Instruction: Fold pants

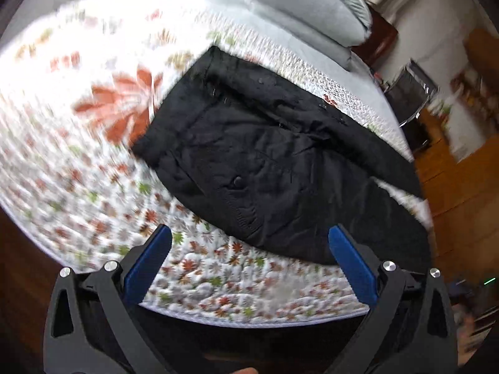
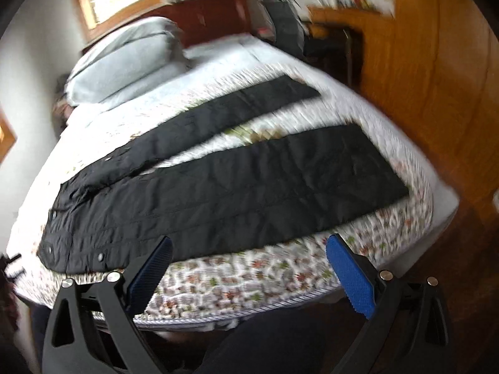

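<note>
Black pants (image 2: 218, 193) lie spread flat on a bed, the waist at the left and the two legs apart, running to the right. The left wrist view shows the waist and seat part (image 1: 255, 162) with a buttoned pocket. My left gripper (image 1: 249, 243) is open and empty, held above the near edge of the bed just short of the waist part. My right gripper (image 2: 249, 255) is open and empty, held above the near bed edge in front of the near leg.
The bed has a white quilt with a leaf print (image 1: 218, 274) (image 2: 237, 283). Grey pillows (image 1: 305, 9) (image 2: 124, 59) are stacked at the head by a dark wooden headboard (image 2: 212, 15). Wooden floor (image 2: 436, 78) lies beyond the far side. A dark chair (image 2: 287, 28) stands there.
</note>
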`<state>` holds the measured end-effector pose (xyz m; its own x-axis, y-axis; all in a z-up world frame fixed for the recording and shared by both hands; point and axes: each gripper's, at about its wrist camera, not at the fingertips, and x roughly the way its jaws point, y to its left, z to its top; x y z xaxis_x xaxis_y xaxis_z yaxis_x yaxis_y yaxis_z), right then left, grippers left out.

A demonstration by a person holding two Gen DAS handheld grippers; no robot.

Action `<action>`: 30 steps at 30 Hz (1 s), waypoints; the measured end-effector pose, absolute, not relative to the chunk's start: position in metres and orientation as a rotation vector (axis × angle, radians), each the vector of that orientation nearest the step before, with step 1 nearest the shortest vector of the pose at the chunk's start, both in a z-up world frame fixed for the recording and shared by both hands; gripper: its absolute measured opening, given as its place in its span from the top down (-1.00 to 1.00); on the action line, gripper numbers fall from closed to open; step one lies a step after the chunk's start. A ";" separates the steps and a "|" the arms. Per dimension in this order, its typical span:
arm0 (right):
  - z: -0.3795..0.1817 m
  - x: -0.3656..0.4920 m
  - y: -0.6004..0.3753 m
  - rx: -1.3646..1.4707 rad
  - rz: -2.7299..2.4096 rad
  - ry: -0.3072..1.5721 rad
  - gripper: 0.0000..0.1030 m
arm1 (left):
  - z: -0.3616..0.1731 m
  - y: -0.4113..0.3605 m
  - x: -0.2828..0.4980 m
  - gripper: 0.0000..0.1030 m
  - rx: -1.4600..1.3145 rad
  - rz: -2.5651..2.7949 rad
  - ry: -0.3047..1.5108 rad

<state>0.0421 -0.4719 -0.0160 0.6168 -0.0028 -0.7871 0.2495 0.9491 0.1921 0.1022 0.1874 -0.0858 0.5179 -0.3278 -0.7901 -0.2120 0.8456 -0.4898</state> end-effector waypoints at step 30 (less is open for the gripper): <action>-0.143 0.064 -0.700 1.229 -0.153 0.827 -0.80 | -0.173 0.284 0.161 0.40 -1.082 0.001 1.086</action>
<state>0.0643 -0.7002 -0.1432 0.7073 0.3187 -0.6310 0.5230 0.3647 0.7704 0.1609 0.2845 -0.1733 0.5168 -0.4805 -0.7085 -0.4822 0.5205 -0.7047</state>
